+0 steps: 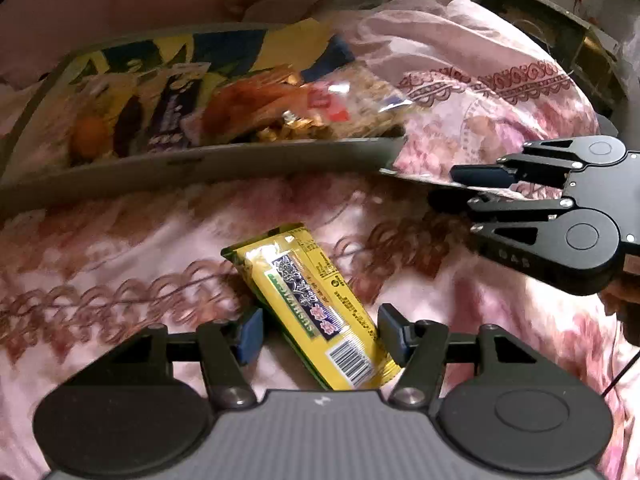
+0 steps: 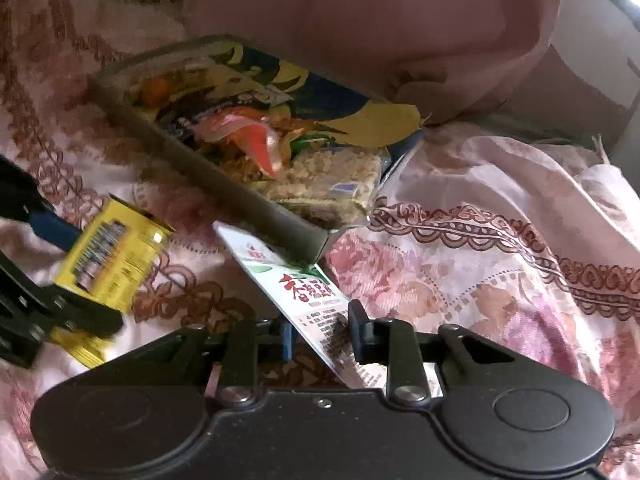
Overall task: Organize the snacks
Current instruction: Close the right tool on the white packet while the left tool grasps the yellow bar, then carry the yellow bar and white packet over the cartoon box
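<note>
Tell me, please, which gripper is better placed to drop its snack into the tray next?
Probably the right gripper: it is shut on the white packet, whose far end already reaches the tray corner. The left gripper only straddles the yellow packet, lying on the bedspread.

A home bedroom: rumpled pink floral bedspread [image 1: 460, 92] and a pink pillow [image 2: 400, 20].

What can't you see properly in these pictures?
- Yellow packet: in the left view the gripper body hides its near end; the right view blurs it.
- Left gripper: whether its fingers touch the packet is unclear.
- White packet: in the right view, its far end sits behind the box wall and its near end behind the right gripper.
- Snacks in the box: blurred in the left view, labels unreadable.
</note>
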A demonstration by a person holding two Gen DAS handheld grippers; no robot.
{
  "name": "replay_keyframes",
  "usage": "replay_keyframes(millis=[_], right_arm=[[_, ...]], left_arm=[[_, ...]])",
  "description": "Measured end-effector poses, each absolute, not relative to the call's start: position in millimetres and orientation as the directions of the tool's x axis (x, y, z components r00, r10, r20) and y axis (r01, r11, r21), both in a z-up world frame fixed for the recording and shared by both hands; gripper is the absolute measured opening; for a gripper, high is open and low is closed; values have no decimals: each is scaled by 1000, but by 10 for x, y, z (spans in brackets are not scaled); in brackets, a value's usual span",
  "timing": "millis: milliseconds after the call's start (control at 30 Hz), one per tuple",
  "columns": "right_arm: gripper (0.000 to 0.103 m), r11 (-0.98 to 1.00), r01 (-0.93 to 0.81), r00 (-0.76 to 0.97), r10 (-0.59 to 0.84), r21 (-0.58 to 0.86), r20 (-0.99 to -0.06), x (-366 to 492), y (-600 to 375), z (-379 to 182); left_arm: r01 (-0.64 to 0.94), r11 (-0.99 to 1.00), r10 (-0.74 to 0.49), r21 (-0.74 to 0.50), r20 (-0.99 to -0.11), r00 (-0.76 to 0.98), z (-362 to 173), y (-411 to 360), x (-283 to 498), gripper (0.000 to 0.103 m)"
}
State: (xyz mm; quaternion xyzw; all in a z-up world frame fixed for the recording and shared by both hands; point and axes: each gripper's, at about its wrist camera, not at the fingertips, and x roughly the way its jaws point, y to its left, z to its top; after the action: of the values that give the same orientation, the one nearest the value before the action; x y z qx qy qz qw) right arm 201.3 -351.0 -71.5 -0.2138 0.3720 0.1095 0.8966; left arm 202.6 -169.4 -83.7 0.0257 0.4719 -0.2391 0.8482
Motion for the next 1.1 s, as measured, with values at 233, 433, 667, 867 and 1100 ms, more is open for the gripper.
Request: replay_keyframes(millis=[233,433,667,867,1100], right_arm=[[21,902,-329,689,28,-278,-724,1819,-3328,-594],[21,956,-280,668,126,-91,-734,1680,-3162,-382],[21,975,-162,624,219,151,-750,1614,-3122,-343],[24,973,-124,629,229,195,-743,1714,-3194,-454],[26,980,-164,629,189,109,-754,1838,-3060,-591]], left_arm=[[409,893,-363,-186,-836,412,-770,-1345,1900,64],[403,905,-317,-133,-845,431,-704,-1137,1742,57],[380,910,-334,-168,-839,429,-702,-969,1705,55],[387,908,-334,-158,-832,443,-747,-1011,1728,53],[379,902,-369,-206,-824,431,-820,-982,1803,57]])
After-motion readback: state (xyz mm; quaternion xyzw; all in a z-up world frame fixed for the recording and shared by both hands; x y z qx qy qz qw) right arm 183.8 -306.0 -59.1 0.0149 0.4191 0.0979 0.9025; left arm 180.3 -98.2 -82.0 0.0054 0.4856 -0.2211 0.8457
